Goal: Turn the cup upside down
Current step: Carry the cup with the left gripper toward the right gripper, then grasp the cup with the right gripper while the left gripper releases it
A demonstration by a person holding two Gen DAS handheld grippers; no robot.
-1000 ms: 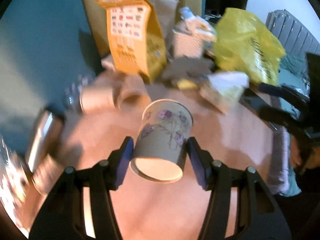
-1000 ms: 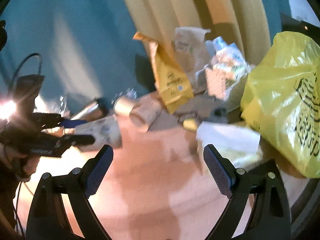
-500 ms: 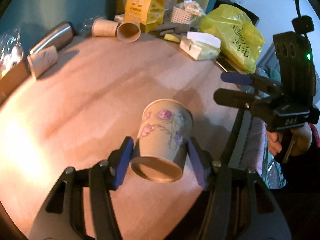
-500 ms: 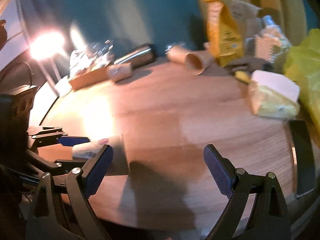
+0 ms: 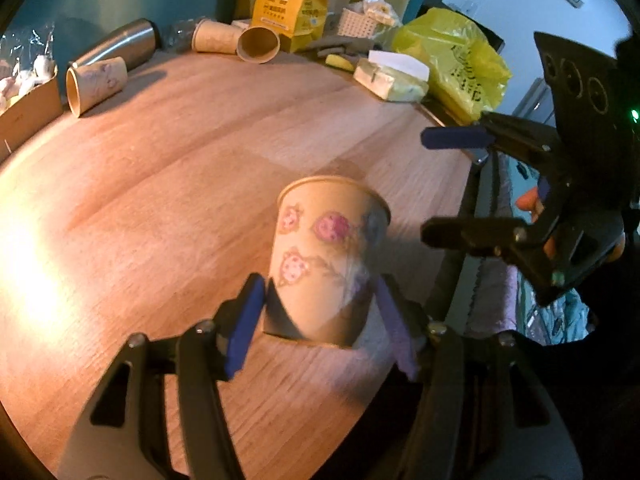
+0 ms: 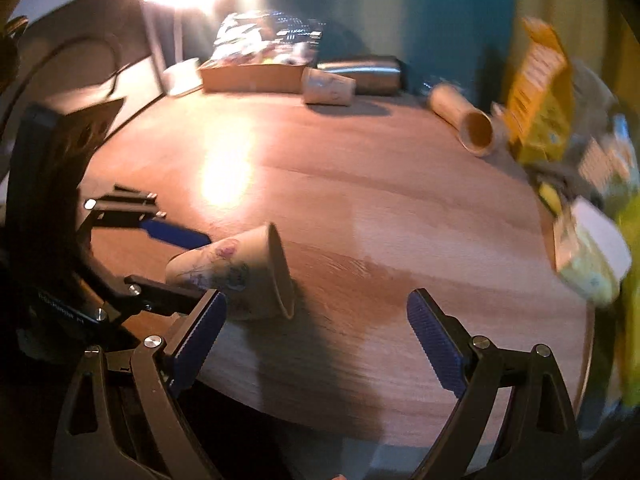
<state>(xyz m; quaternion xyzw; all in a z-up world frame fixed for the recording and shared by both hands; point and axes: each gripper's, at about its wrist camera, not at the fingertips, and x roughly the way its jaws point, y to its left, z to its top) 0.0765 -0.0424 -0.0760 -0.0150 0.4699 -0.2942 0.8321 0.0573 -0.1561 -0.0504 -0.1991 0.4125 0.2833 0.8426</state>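
- At the table's (image 5: 168,152) far left edge a cardboard box (image 5: 24,116) sits beside a flowered paper cup lying on its side (image 5: 96,84), with a steel flask (image 5: 116,46) behind it.
- Along the far edge lie two more paper cups (image 5: 240,40), then a yellow paper bag (image 5: 292,4) standing upright.
- Near the table's right front edge, the left gripper (image 5: 320,316) grips the flowered cup (image 5: 328,256) by its base end between blue pads (image 5: 244,328); the cup is tilted, mouth turned away toward the tabletop and close to it; contact cannot be told.
- At the far right edge sit a tissue pack (image 5: 392,76) and a yellow plastic bag (image 5: 452,64).
- The right gripper (image 6: 316,340) hangs over the front edge, jaws wide apart, holding nothing.
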